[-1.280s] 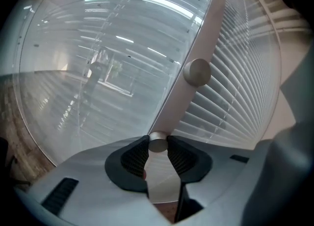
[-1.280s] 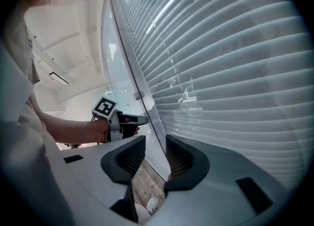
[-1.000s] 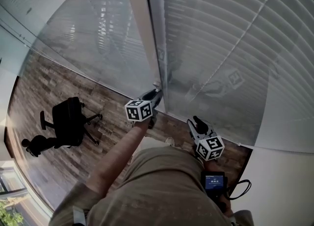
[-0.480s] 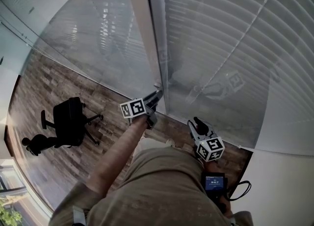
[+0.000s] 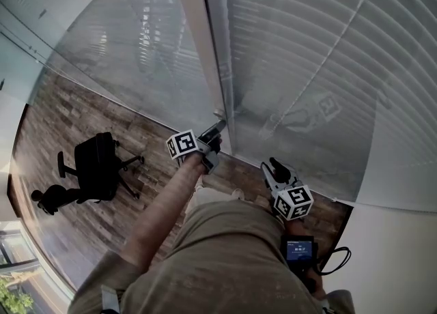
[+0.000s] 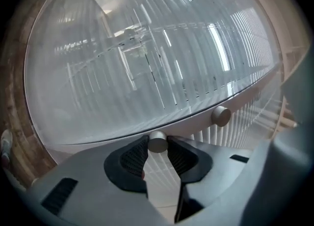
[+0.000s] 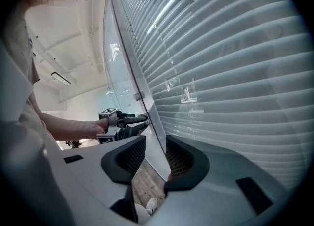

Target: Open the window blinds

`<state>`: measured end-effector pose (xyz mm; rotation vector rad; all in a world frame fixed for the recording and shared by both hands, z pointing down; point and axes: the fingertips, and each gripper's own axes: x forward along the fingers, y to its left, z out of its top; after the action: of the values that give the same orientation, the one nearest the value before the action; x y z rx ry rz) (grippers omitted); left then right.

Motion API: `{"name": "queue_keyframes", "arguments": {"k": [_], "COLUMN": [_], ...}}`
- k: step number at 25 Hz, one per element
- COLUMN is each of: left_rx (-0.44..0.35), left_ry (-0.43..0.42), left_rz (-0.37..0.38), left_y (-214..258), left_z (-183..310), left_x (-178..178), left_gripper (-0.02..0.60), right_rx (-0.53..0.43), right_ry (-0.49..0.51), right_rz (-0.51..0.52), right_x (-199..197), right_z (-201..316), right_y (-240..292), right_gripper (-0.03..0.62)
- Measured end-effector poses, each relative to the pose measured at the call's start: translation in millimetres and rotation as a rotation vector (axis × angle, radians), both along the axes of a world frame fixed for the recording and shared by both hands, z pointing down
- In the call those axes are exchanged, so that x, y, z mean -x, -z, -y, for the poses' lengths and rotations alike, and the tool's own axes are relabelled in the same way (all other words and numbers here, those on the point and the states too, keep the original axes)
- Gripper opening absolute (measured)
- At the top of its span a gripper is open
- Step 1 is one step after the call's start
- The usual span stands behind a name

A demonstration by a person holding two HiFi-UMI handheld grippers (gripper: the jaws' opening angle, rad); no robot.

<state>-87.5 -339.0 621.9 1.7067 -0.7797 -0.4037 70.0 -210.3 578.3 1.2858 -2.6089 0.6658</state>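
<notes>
Wood floor (image 5: 61,121) with a black office chair (image 5: 95,166) lies below the glass wall (image 5: 136,53) in the head view. The blinds (image 5: 328,46) hang behind the glass, the left gripper (image 5: 220,125) is at the frame (image 5: 205,39), and the right gripper (image 5: 272,168) is lower, nearby. Left gripper view: the jaws clamp a small round knob (image 6: 157,141) on the frame. Right gripper view: the jaws stand apart, empty, beside the glass.

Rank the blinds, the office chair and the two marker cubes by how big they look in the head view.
1. blinds, filling most of the picture.
2. office chair.
3. left marker cube and right marker cube: nearly alike; the right looks slightly bigger, perhaps only from nearness to the camera.
</notes>
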Motion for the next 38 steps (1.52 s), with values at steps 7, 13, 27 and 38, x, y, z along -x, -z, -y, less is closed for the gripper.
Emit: {"name": "queue_keyframes", "arguments": {"k": [7, 13, 27, 38], "left_rx": [-0.110, -0.484, -0.605, -0.459], "left_ry": [-0.039, -0.223, -0.199, -0.183], "left_rz": [0.198, 1.050, 1.377, 1.230], "left_y": [-1, -9, -10, -10], "left_z": [-2, -15, -6, -6], "left_x": [-1, -5, -8, -8], "left_gripper": [0.168, 0.216, 0.137, 0.133], "right_rx": [0.002, 0.010, 0.012, 0.016], "right_ry": [0.002, -0.006, -0.025, -0.016], "right_rz": [0.002, 0.000, 0.007, 0.015], "right_x": [1, -1, -7, -6], "right_z": [-4, -8, -6, -1], "right_y": [0, -3, -7, -11], "right_gripper": [0.133, 0.133, 0.133, 0.133]}}
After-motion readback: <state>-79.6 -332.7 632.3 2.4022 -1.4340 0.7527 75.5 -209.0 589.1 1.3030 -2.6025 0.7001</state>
